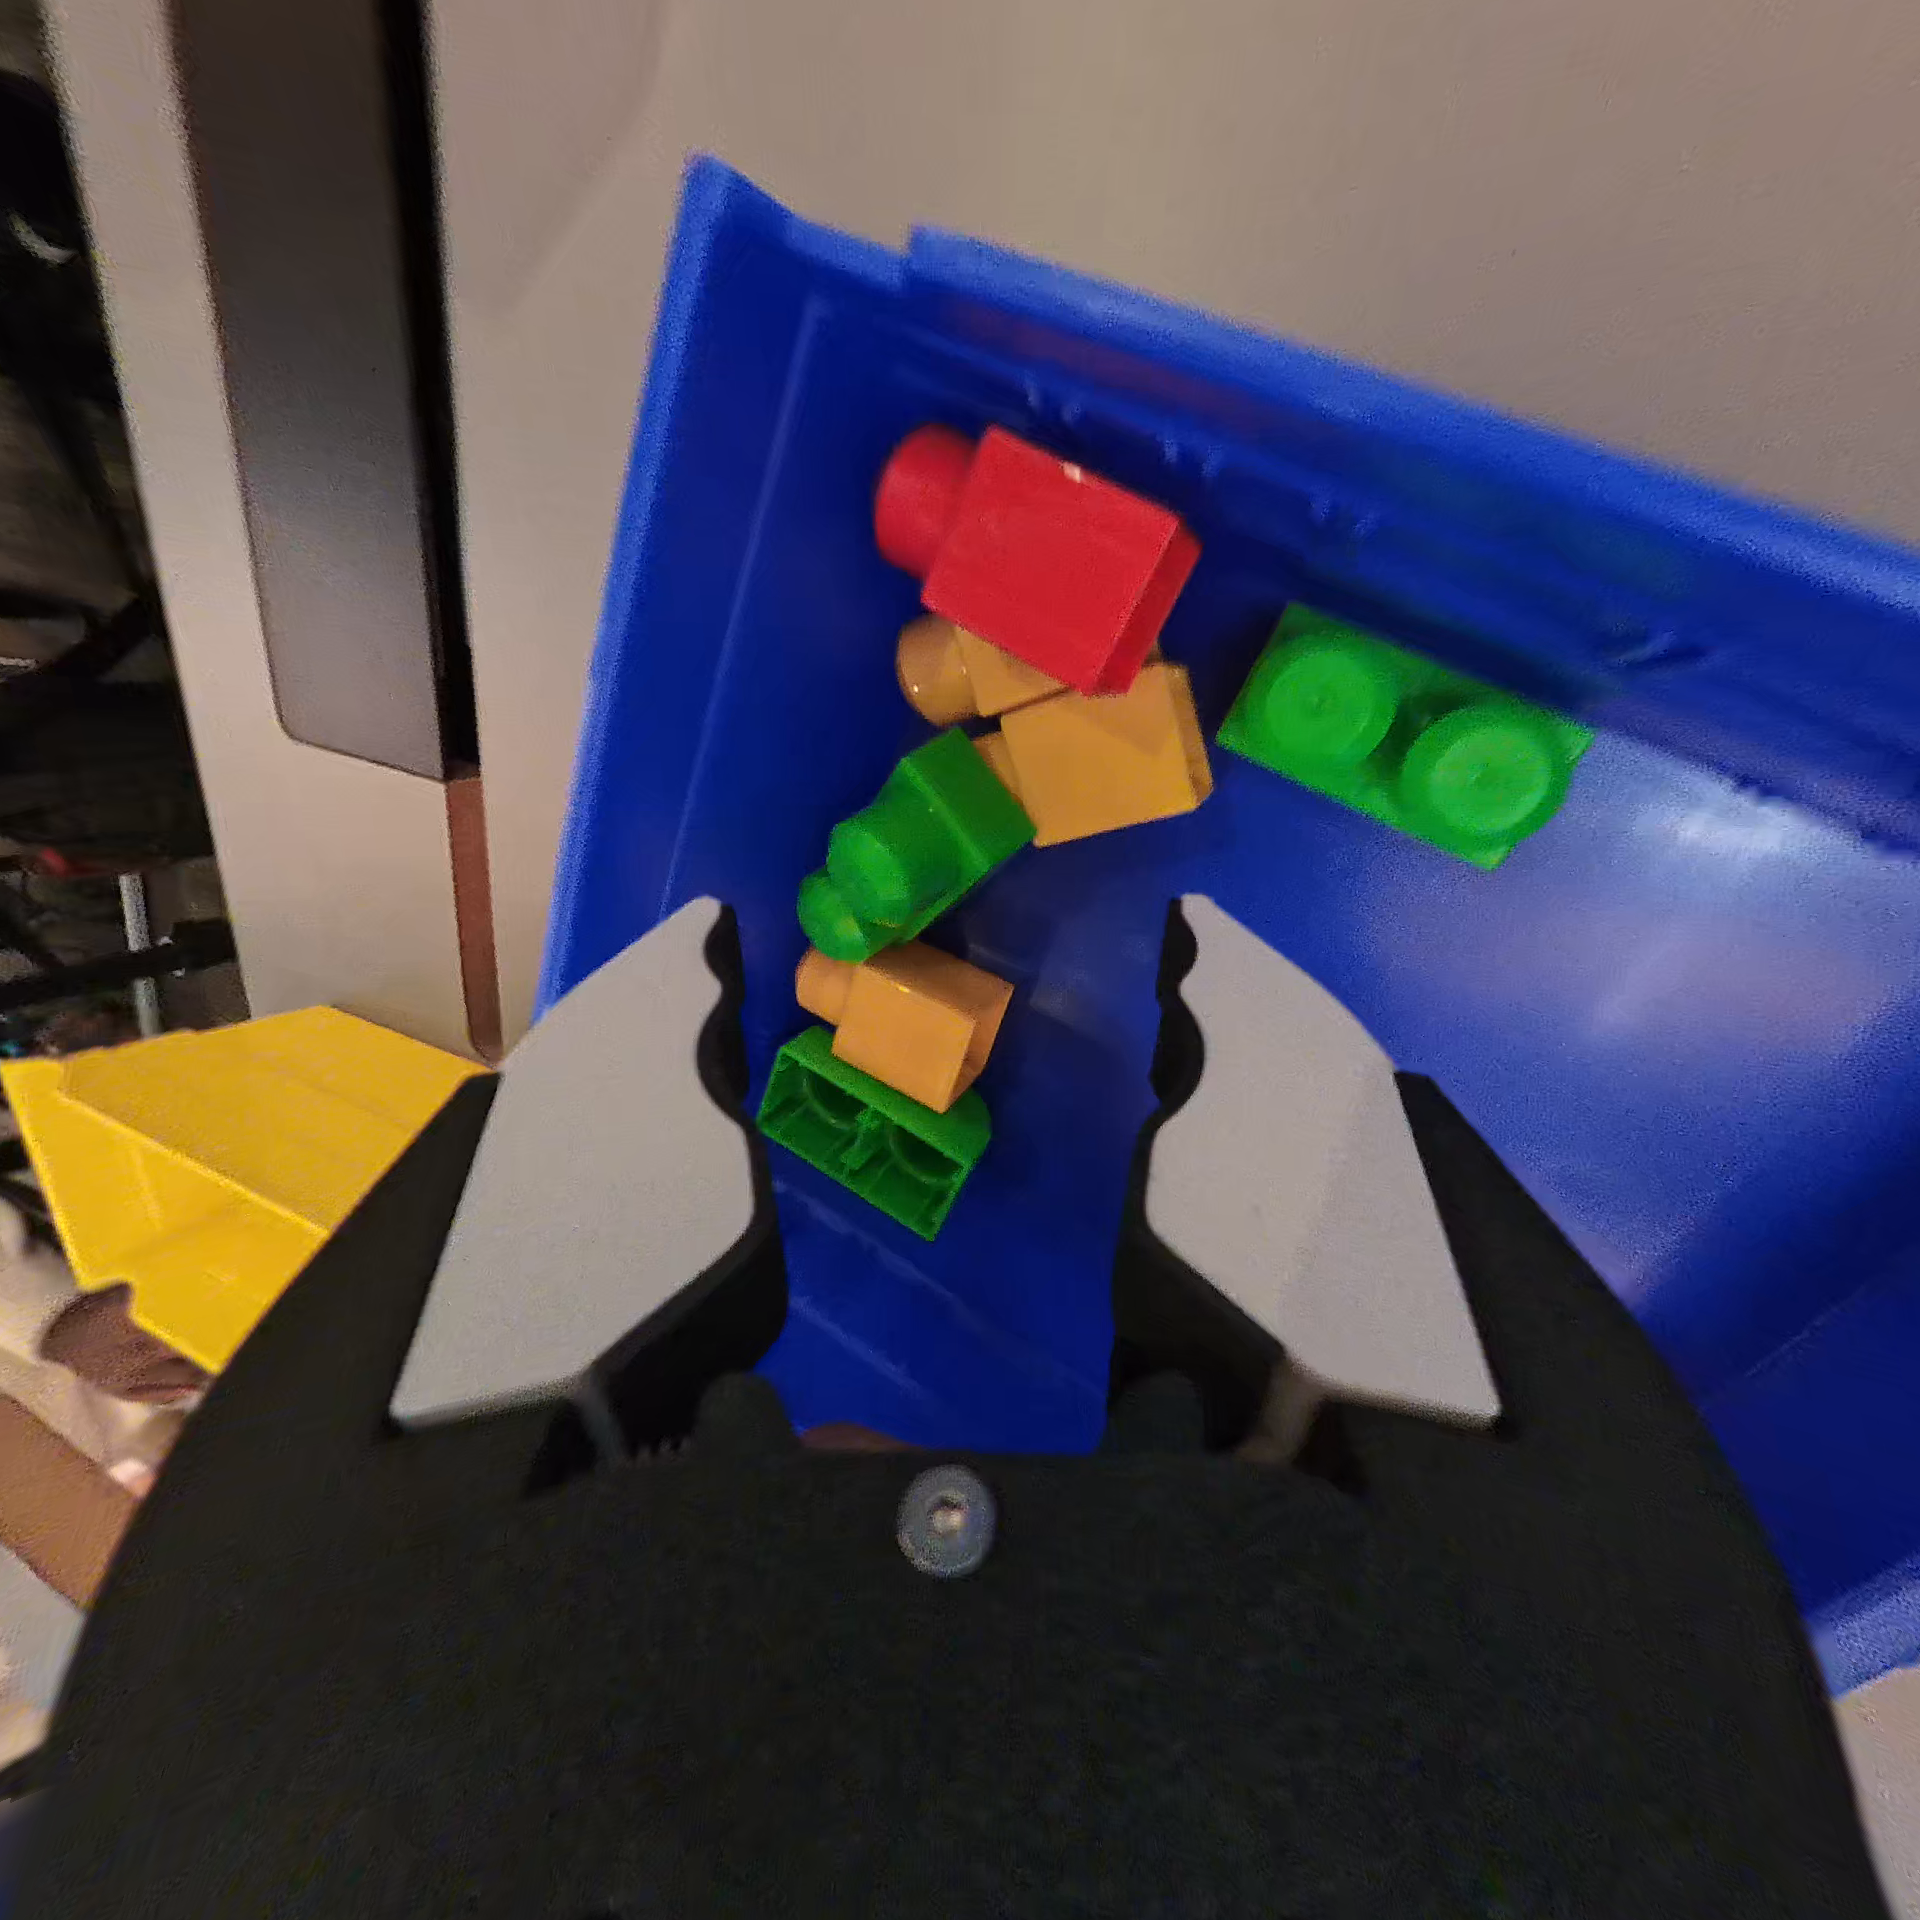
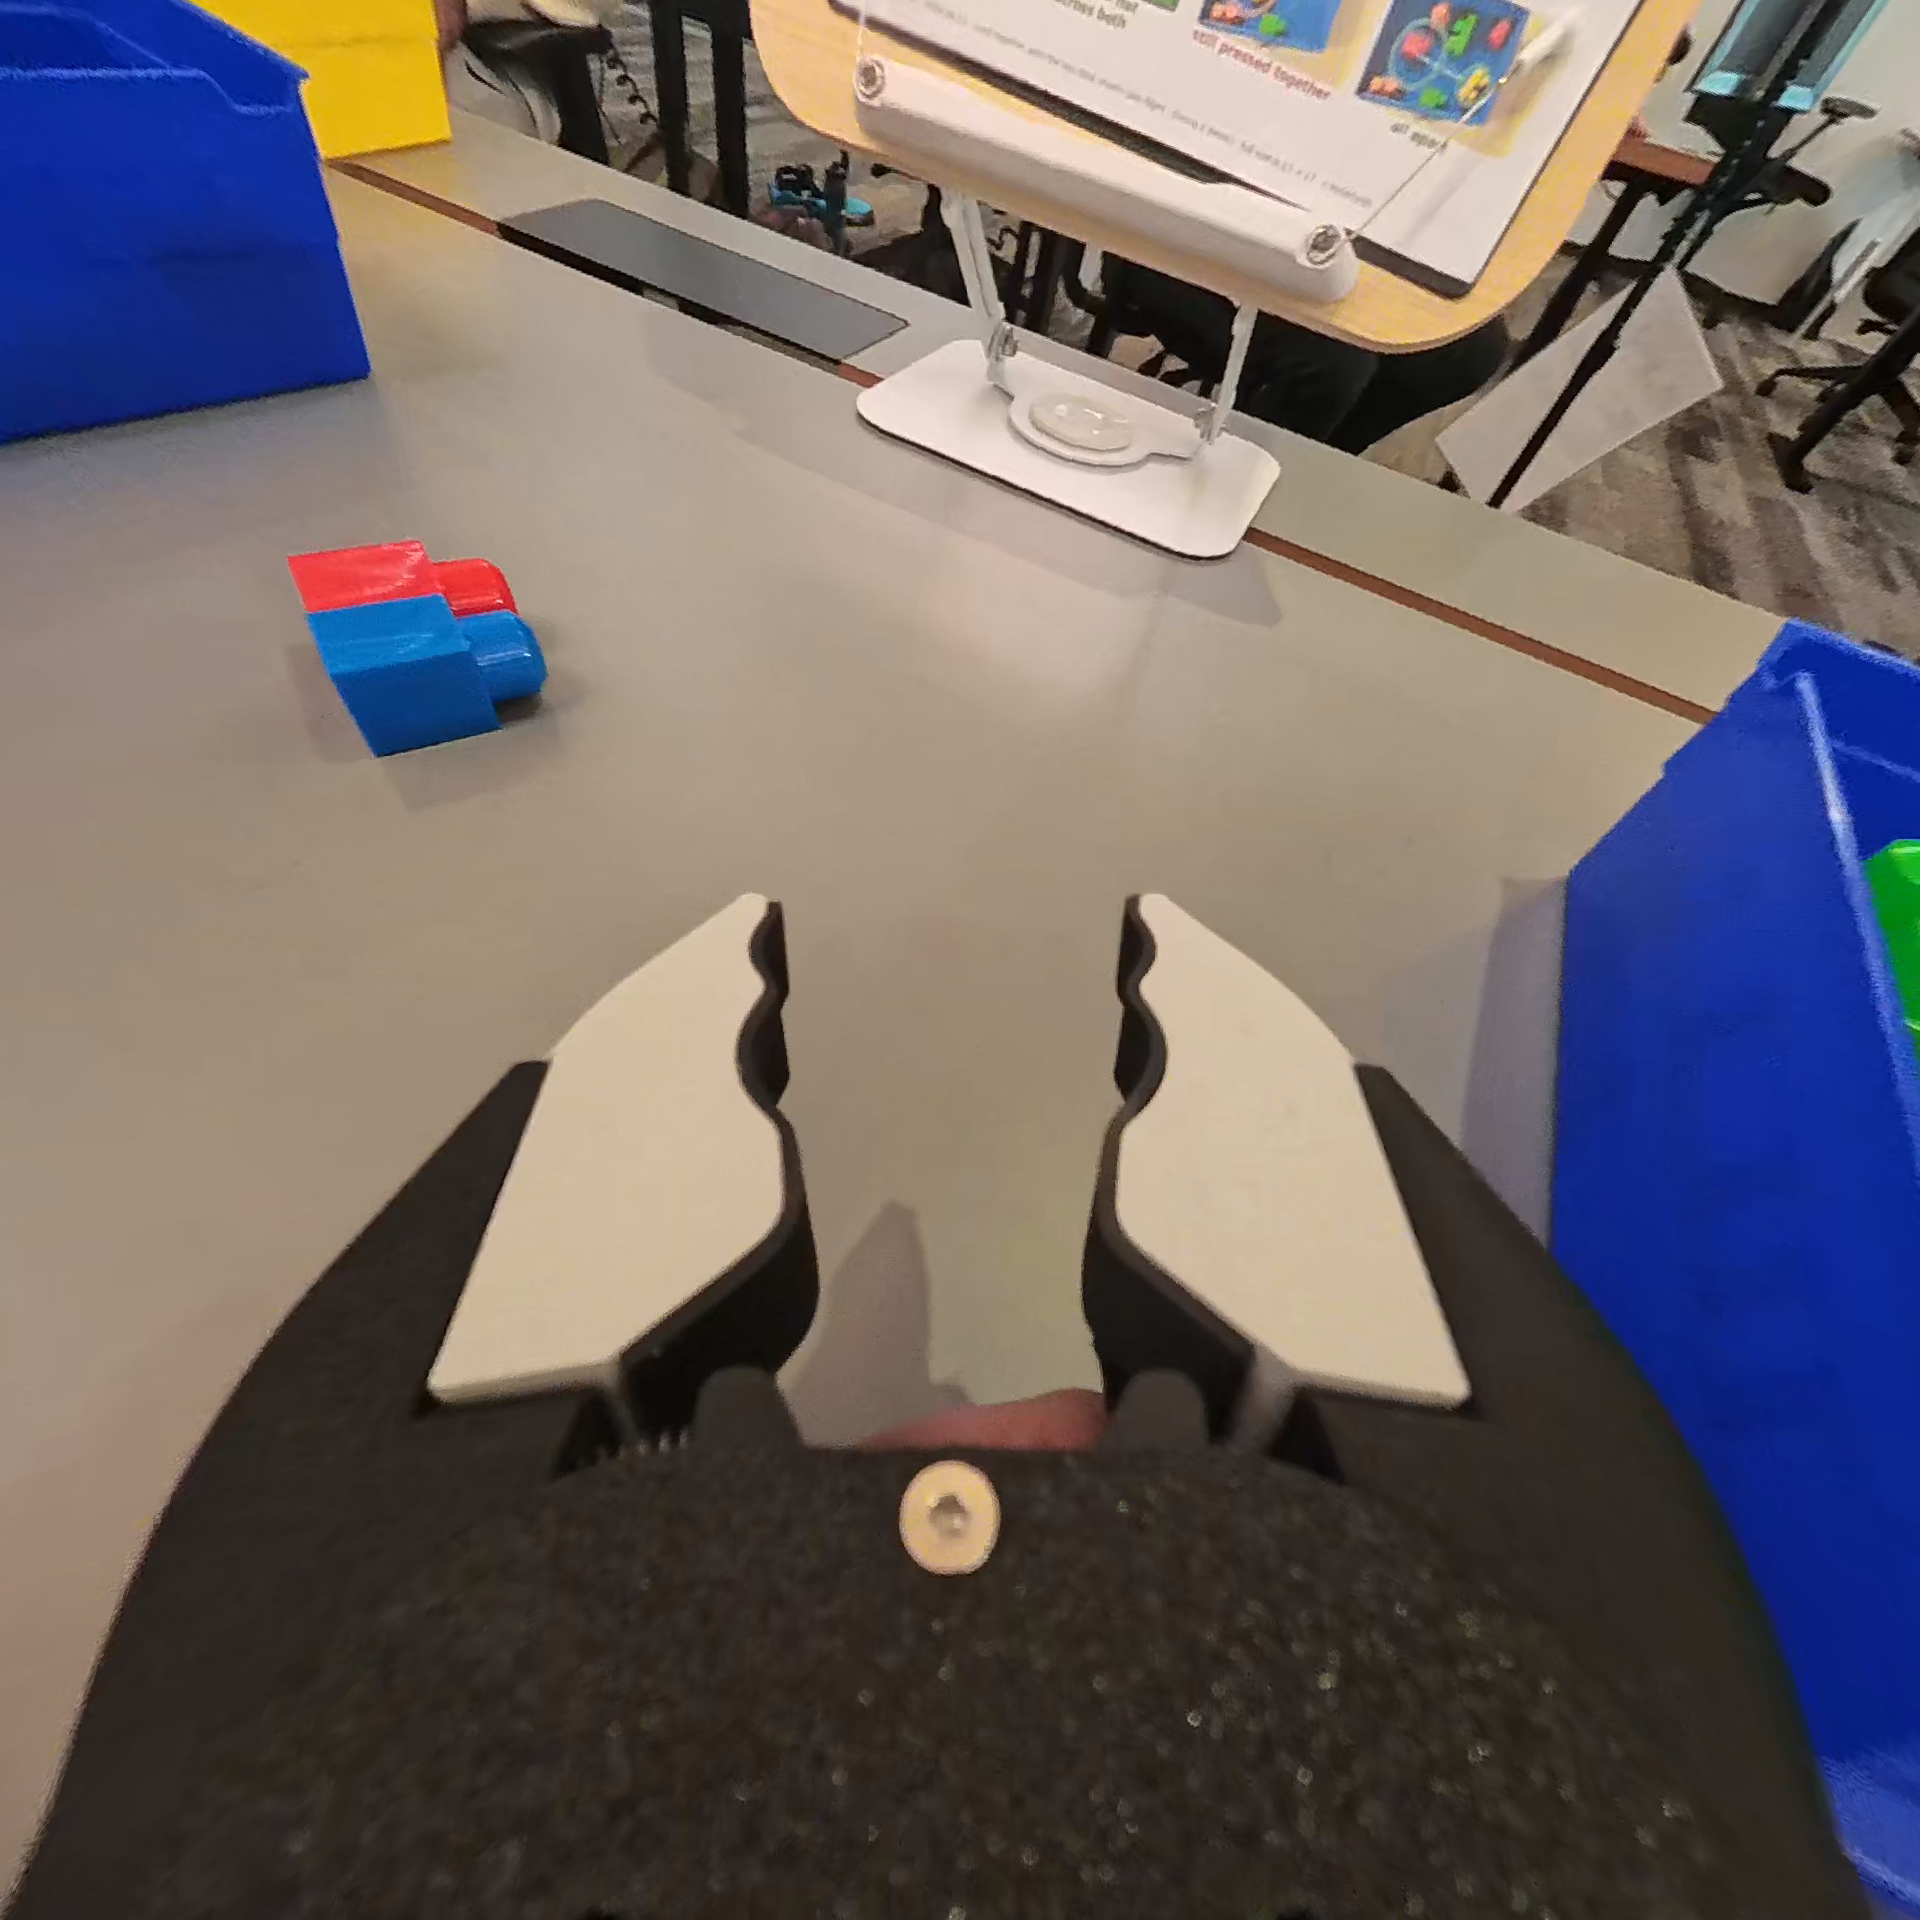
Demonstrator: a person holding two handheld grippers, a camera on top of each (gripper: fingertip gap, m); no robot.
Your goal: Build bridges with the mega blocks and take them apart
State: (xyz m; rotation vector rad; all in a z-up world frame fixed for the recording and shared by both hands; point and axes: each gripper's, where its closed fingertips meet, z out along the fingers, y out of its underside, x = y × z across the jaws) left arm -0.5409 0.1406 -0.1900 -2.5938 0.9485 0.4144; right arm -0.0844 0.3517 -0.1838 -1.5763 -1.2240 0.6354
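My left gripper (image 1: 951, 914) is open and empty above a blue bin (image 1: 1558, 1039). Loose blocks lie in the bin: a red block (image 1: 1049, 556), two orange blocks (image 1: 1107, 758) (image 1: 914, 1023), a green block on its side (image 1: 920, 842), an upturned green block (image 1: 873, 1132) and a green two-stud block (image 1: 1403, 732). The lower orange and upturned green blocks lie between my fingers in the picture. My right gripper (image 2: 951, 920) is open and empty over the grey table (image 2: 935, 727). A red block (image 2: 400, 574) and a blue block (image 2: 426, 665) lie joined on their sides at the table's left.
A blue bin (image 2: 156, 229) stands far left and another blue bin (image 2: 1714, 1143) with a green block (image 2: 1896, 894) stands at the right. A yellow bin (image 1: 208, 1153) sits left of the left gripper. A white stand (image 2: 1070, 426) holding an instruction board is at the table's far edge. Across from one pair of fingers to the other is roughly 50 cm.
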